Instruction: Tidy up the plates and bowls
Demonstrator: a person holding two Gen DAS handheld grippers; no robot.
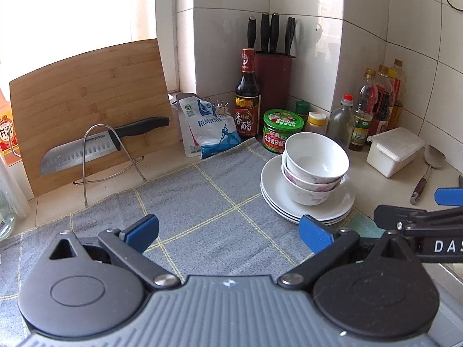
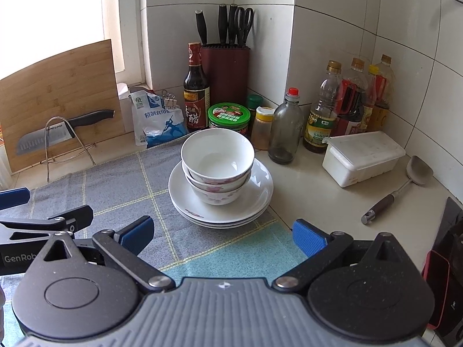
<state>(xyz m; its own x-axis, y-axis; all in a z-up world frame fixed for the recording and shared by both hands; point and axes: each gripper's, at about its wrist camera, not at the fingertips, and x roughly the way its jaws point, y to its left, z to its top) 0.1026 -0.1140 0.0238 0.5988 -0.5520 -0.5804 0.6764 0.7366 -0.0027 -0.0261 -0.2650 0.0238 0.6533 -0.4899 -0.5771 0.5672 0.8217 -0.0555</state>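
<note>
Stacked dishes on your tabletop, both grippers empty.
Left wrist view: your left gripper [image 1: 228,232] holds its fingers spread wide over the grey checked cloth [image 1: 202,202]; three nested white floral bowls [image 1: 314,167] sit on stacked white plates [image 1: 341,205] ahead-right.
Right wrist view: your right gripper [image 2: 222,235] fingers are likewise apart, bowls [image 2: 217,164] and plates [image 2: 257,193] just ahead.

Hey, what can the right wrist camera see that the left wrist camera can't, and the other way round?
Only the right wrist view shows the scissors in the knife block and a red phone-like object at its right edge. Only the left wrist view shows a glass jar and a red-and-yellow carton at its left edge. Both show the three nested bowls on the stacked plates, the grey cloth, the cleaver on its wire rack, and both claws open, left claw and right claw.
</note>
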